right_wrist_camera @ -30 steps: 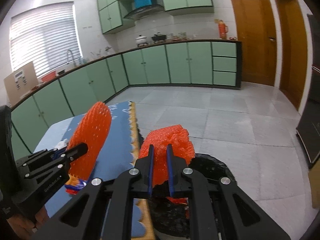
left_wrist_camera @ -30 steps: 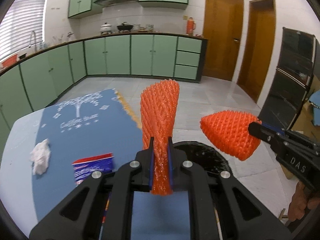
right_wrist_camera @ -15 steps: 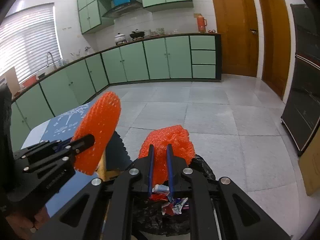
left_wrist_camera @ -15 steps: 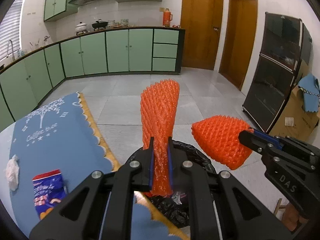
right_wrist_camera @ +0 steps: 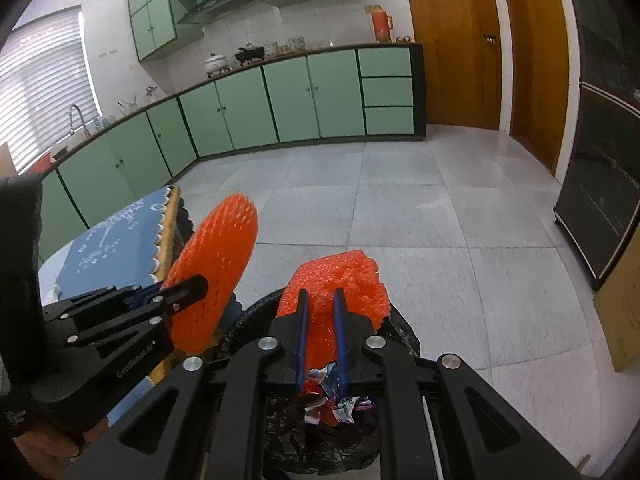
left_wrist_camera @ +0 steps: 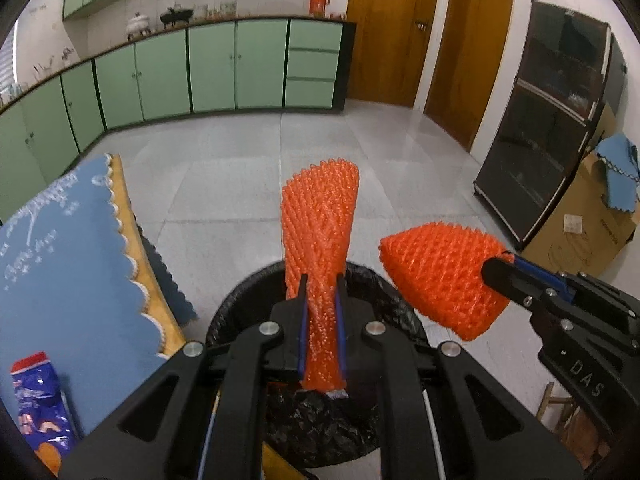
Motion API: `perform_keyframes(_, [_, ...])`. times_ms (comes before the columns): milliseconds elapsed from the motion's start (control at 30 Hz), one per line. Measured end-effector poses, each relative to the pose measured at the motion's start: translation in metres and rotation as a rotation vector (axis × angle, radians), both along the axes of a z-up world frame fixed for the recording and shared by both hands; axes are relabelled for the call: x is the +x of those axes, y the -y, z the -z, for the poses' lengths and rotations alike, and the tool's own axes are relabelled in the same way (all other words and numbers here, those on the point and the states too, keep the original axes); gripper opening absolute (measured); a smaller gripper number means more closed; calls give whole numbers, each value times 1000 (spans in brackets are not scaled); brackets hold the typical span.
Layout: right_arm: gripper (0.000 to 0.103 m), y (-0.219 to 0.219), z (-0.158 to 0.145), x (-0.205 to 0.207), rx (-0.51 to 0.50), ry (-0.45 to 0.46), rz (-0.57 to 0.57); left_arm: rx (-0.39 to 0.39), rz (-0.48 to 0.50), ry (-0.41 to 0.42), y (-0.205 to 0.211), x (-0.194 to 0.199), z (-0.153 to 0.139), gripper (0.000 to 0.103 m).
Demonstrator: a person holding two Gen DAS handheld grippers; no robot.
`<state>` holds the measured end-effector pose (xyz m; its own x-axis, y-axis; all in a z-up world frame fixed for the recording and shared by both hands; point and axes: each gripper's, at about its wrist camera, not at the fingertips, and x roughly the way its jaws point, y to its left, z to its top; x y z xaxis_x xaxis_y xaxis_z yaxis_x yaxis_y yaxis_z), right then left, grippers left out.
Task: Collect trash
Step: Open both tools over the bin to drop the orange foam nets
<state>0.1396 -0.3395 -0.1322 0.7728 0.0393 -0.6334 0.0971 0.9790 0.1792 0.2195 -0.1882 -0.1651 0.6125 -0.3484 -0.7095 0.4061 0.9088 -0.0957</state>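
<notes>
Two orange foam-mesh sleeves (left_wrist_camera: 320, 240) (left_wrist_camera: 444, 276) above black crinkled bin liner (left_wrist_camera: 320, 420)

Both orange foam nets, one in the left gripper (left_wrist_camera: 320, 320) (left_wrist_camera: 320, 240) and one in the right gripper (right_wrist_camera: 320, 336) (right_wrist_camera: 340, 280), look like soft, bumpy plastic mesh, matt; gripper bodies are matt black plastic with shiny metal screws, and the fingers (left_wrist_camera: 302, 320) carry blue pads. Bin liner (left_wrist_camera: 320, 420) is crinkled glossy black plastic film, and the snack packet (left_wrist_camera: 36, 404) is glossy foil-like. The bench cloth (left_wrist_camera: 72, 264) is matt blue fabric, the floor (right_wrist_camera: 400, 208) smooth, slightly shiny grey tile, the doors (left_wrist_camera: 384, 28) varnished wood, and the box (left_wrist_camera: 584, 232) plain cardboard.
</notes>
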Motion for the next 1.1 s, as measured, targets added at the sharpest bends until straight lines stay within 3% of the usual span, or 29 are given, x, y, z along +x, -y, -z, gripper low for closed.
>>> perform_keyframes(200, [12,4,17,6,-5,-39,9,17,3,-42,-1,8,14,17])
perform_keyframes(433, [21,3,27,13,-7,-68,5,-1,-25,-38,-10,8,10,38])
perform_keyframes(533, [39,5,28,14,-2,-72,11,-10,-35,-32,-14,8,5,43])
perform_keyframes(867, [55,1,10,6,-14,-31,21,-26,-70,28,-32,-3,-18,53])
perform_keyframes(1100, [64,-12,-15,-4,-26,22,1,-20,-143,95,-71,-21,-45,58])
